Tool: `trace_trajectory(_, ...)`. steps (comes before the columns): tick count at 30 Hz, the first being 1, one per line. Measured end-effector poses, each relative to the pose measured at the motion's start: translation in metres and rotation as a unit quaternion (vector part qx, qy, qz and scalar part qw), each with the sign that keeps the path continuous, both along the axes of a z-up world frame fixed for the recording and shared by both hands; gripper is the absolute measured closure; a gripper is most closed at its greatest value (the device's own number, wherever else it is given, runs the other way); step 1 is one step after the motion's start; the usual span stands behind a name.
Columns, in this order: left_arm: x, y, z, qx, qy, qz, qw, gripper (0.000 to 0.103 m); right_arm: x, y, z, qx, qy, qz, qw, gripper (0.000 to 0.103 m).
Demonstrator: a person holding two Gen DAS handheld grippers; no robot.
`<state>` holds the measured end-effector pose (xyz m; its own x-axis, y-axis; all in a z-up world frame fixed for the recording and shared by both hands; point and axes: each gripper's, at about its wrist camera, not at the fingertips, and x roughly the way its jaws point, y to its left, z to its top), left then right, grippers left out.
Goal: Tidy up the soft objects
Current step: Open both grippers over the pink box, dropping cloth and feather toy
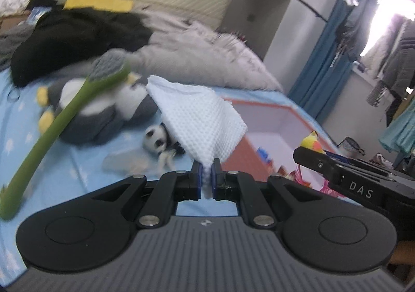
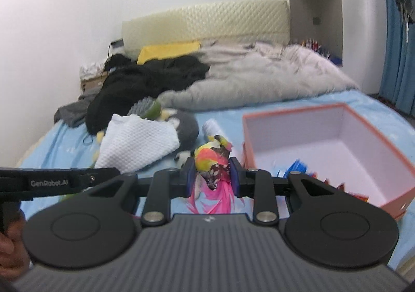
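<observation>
My left gripper (image 1: 206, 175) is shut on a white waffle-weave cloth (image 1: 202, 118), held up above the blue bed sheet (image 1: 85, 162); the cloth also shows in the right wrist view (image 2: 137, 144). My right gripper (image 2: 211, 175) is shut on a colourful plush toy (image 2: 212, 159) with yellow, orange and pink parts, just left of the open orange box (image 2: 334, 141). The box (image 1: 272, 120) has a white inside with a few small bright items at its near edge. A grey penguin plush (image 1: 103, 110) and a small panda plush (image 1: 155, 139) lie on the sheet.
A green-handled brush (image 1: 59, 120) leans across the left of the left wrist view. A black garment (image 2: 145, 82), a grey fluffy duvet (image 2: 259, 82) and a yellow pillow (image 2: 168, 50) lie further back. Blue curtains (image 1: 326, 63) and hanging clothes stand on the right.
</observation>
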<state>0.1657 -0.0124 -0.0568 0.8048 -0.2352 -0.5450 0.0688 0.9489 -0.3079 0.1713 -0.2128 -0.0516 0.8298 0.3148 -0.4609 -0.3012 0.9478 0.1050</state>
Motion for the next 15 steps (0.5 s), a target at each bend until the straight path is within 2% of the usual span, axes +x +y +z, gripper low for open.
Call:
trace_trajectory(9,0.028,-0.041,0.056,0.010,-0.053,-0.052,0.9972,0.094,0.011,-0.031,0.056,0.005,-0.057,-0.034,0.998,0.072)
trace_trajectory(15,0.061,-0.079,0.074,0.007,-0.052,-0.094,0.9941,0.094,0.031,-0.058,0.079,-0.003,-0.054,-0.061,0.997,0.072)
